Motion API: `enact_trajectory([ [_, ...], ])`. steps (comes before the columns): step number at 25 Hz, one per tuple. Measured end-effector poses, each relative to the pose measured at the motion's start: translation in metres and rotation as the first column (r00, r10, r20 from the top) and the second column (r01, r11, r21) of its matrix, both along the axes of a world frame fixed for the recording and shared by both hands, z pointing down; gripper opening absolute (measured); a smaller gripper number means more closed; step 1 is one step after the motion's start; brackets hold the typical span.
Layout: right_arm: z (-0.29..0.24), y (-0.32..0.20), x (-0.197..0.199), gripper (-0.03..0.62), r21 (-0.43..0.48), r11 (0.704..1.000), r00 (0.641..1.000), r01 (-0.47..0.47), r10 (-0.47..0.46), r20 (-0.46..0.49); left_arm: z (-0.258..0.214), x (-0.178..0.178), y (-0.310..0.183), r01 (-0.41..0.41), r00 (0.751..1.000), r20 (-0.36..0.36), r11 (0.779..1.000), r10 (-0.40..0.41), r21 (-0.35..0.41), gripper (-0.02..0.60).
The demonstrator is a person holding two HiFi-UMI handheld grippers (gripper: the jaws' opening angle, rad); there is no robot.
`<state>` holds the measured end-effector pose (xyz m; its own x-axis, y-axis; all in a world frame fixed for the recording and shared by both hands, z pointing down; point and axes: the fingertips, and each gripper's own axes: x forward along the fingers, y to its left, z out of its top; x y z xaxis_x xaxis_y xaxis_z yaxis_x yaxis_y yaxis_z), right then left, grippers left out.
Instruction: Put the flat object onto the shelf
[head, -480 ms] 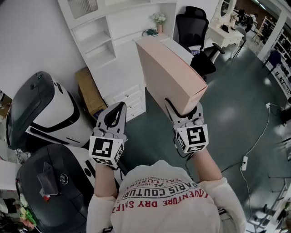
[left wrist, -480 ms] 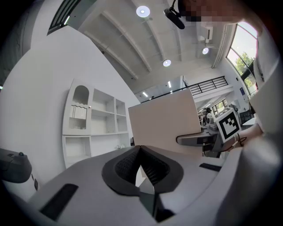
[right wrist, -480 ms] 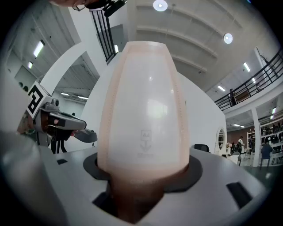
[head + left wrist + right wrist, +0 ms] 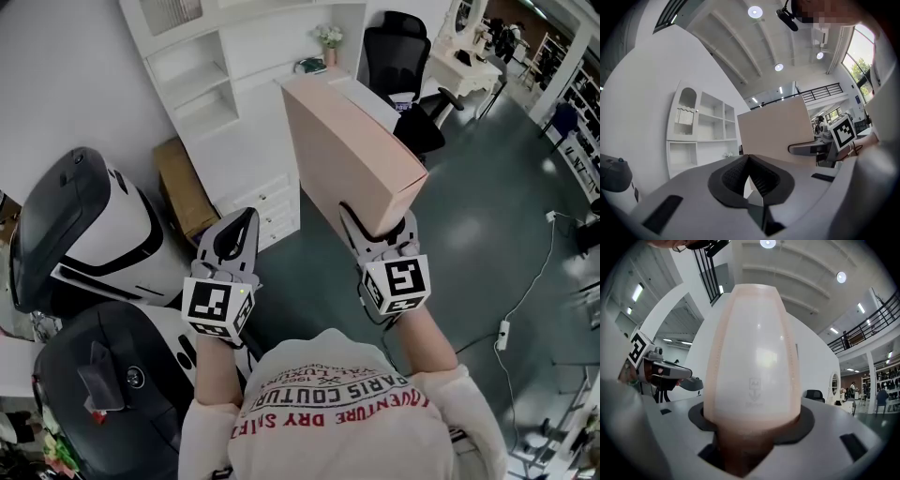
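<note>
A flat pink box (image 4: 347, 150) is gripped at its near, lower end by the right gripper (image 4: 380, 234). In the right gripper view the narrow edge of the box (image 4: 752, 348) is seen wedged between the two jaws, which are pressed against its broad sides. The box is held in the air above the dark floor (image 4: 469, 216) and is tilted away from the person, with its far end raised toward the white shelf (image 4: 202, 94). It is not resting on any board of the shelf.

The left gripper (image 4: 239, 230) is held beside the right one, well apart from the box. In the left gripper view its jaws are closed on each other, with the ribbed pads (image 4: 761, 176) met at the tips and nothing caught between them. The box (image 4: 776, 131) and the shelf (image 4: 710, 126) are seen beyond them in that view.

A brown carton (image 4: 183, 187) is set on the floor beside the shelf. A black office chair (image 4: 398, 61) is placed behind the box, and a small pot of flowers (image 4: 328, 39) is set on the shelf's counter. A white and black machine (image 4: 84, 234) is parked at the person's left.
</note>
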<state>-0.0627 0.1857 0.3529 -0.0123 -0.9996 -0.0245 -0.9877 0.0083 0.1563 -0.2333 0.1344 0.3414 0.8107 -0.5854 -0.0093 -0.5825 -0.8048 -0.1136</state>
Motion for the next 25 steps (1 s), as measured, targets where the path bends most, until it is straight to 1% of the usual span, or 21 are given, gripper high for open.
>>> enact_trajectory([
  [4, 0.005, -0.007, 0.002, 0.311, -0.011, 1.000, 1.000, -0.007, 0.007, 0.006, 0.010, 0.000, -0.006, -0.010, 1.000, 0.007, 1.000, 0.010, -0.018, 0.012],
  [7, 0.013, -0.015, 0.007, 0.311, -0.021, 1.000, 1.000, -0.012, 0.013, 0.010, 0.022, 0.003, -0.010, -0.018, 0.999, 0.026, 0.999, 0.019, -0.041, 0.012],
  [10, 0.021, -0.031, 0.017, 0.311, -0.035, 0.999, 0.999, -0.006, 0.007, 0.037, 0.030, 0.011, -0.019, -0.014, 0.999, 0.040, 0.998, 0.016, -0.060, 0.012],
  [12, 0.023, -0.045, 0.027, 0.311, -0.034, 0.999, 0.999, 0.006, -0.004, 0.050, 0.032, 0.020, -0.027, -0.007, 0.999, 0.047, 0.998, 0.009, -0.056, 0.012],
  [15, 0.024, -0.071, 0.045, 0.311, -0.016, 0.999, 0.998, 0.034, -0.033, 0.051, 0.034, 0.034, -0.047, 0.034, 0.998, 0.057, 0.999, -0.032, -0.042, 0.012],
  [19, 0.027, -0.113, 0.076, 0.311, -0.013, 0.994, 0.993, 0.105, -0.104, 0.055, 0.037, 0.057, -0.079, 0.123, 0.991, 0.059, 0.992, -0.121, -0.037, 0.012],
  [21, 0.026, -0.135, 0.097, 0.311, -0.016, 0.989, 0.988, 0.144, -0.143, 0.056, 0.035, 0.076, -0.095, 0.164, 0.985, 0.059, 0.986, -0.162, -0.037, 0.014],
  [25, 0.020, -0.183, 0.151, 0.311, -0.030, 0.978, 0.978, 0.204, -0.203, 0.040, 0.026, 0.124, -0.122, 0.215, 0.975, 0.058, 0.976, -0.213, -0.038, 0.012],
])
